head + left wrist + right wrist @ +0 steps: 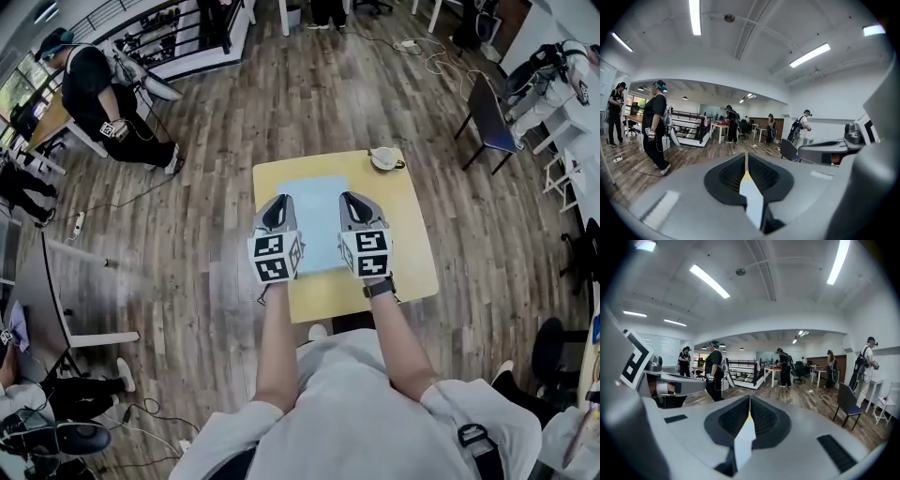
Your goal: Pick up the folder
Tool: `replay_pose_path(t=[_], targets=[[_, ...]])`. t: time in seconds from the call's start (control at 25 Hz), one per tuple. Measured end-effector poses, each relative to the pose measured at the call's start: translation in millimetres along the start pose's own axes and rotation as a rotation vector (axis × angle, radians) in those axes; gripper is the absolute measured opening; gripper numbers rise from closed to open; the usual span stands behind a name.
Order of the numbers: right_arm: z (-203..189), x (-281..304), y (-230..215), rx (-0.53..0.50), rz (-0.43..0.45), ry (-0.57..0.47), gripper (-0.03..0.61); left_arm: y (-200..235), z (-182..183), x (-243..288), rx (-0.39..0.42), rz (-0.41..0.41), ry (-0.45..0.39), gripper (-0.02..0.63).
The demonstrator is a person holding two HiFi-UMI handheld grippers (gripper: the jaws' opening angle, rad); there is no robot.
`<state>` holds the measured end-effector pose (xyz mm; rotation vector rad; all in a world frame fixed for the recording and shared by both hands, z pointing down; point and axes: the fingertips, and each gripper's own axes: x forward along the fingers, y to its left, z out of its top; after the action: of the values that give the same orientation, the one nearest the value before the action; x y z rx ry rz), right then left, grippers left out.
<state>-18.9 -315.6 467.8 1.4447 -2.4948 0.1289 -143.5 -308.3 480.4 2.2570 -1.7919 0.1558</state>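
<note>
On the yellow table [417,267], at the middle of the head view, the pale blue folder [319,211] is lying flat, its long sides running toward 12 o'clock. The left gripper [279,201] is hanging over the folder's 9 o'clock edge and the right gripper [353,198] over its 3 o'clock edge, both pointing toward 12; whether either is touching it cannot be told. A small round white object [385,158] is sitting at the table's 1 o'clock corner, well apart from the folder. Nothing is lying on the folder. At 10 o'clock a person in black [98,98] is standing on the wood floor, and at 2 o'clock a blue chair [491,117] is standing beside a white cable [441,58].

Along the left gripper view, the left gripper's [746,161] jaws are pressing together with nothing between them. The person in black [655,126] is standing at 9 o'clock, the right gripper [834,149] is reaching in at 3 o'clock, and the blue chair [789,150] is standing just beyond it.

Along the right gripper view, the right gripper's [750,405] jaws are likewise meeting, gripping nothing. The left gripper [665,384] is showing at 9 o'clock, the person in black [715,370] is standing behind it, and the blue chair [847,403] is standing at 3 o'clock.
</note>
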Motion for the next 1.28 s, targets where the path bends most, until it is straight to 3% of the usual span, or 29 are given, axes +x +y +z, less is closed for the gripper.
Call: replay_pose_path(t=[0.36, 0.92, 1.28], targets=[[-74.9, 35.4, -36.7, 0.12, 0.008, 0.163, 0.013, 4.1, -63.1, 41.6, -0.076, -0.021, 0.122, 0.023], [-162.7, 79.0, -63.0, 0.238, 0.04, 0.349, 0.022, 44.4, -156.8, 78.6, -0.217, 0.053, 0.36, 0.164], [-211.0, 97.4, -62.6, 0.321, 0.094, 0.443, 0.189, 52.9, -211.7, 89.2, -0.3, 0.065, 0.457, 0.255]])
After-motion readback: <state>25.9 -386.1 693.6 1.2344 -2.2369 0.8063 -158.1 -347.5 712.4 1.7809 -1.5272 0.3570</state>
